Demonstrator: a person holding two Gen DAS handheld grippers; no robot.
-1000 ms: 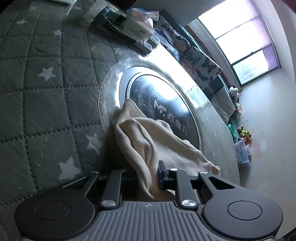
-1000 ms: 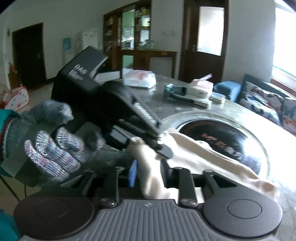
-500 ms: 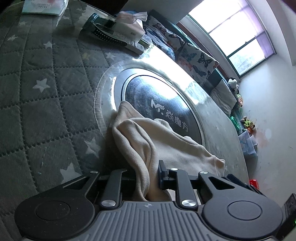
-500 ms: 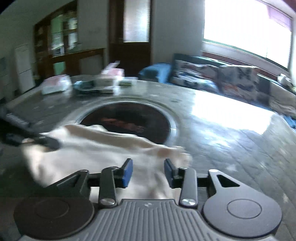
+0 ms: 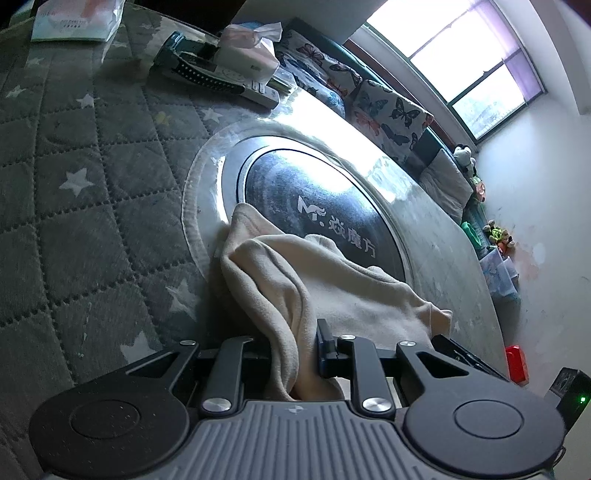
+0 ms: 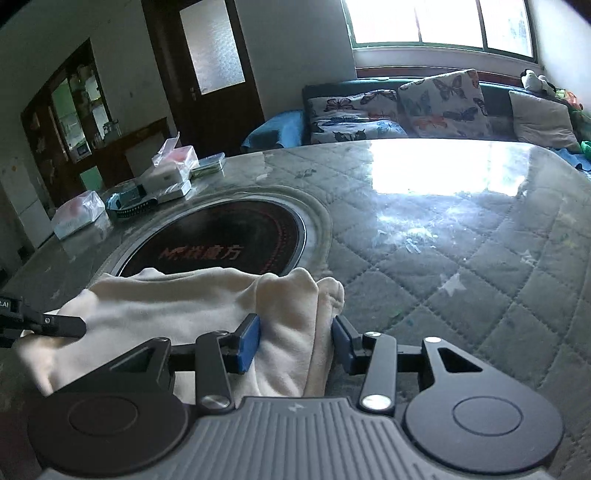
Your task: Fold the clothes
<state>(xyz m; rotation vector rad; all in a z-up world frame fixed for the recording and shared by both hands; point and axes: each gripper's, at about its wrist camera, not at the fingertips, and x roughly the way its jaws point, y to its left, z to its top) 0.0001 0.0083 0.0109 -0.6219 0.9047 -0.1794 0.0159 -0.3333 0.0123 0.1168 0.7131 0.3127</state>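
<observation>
Jaws of left gripper point(image 5: 293, 352): closed down on a bunched fold of the cream garment point(image 5: 332, 291), cloth pinched and trailing out below. Jaws of right gripper point(image 6: 295, 341): blue pads part-open, straddling the garment's opposite end; cloth fills most of the gap, right pad appears just clear of it. Firm grip not confirmed.

Step in hand (judgement): both ends being taken up ahead of a fold. Next move calls for the right jaws to close, then a lift and spread so the crumpled cloth flattens.

Garment lies heaped at the near edge of the table point(image 6: 461, 280), partly over the black round inset point(image 6: 229, 240). Table cover: grey quilted, star-printed, under a glossy film. Far edge: tissue packs point(image 6: 173, 158) and a dark comb-like item point(image 5: 199, 72). Beyond: butterfly-print sofa point(image 6: 399, 107), bright window point(image 6: 436, 22), dark door point(image 6: 210, 48).
</observation>
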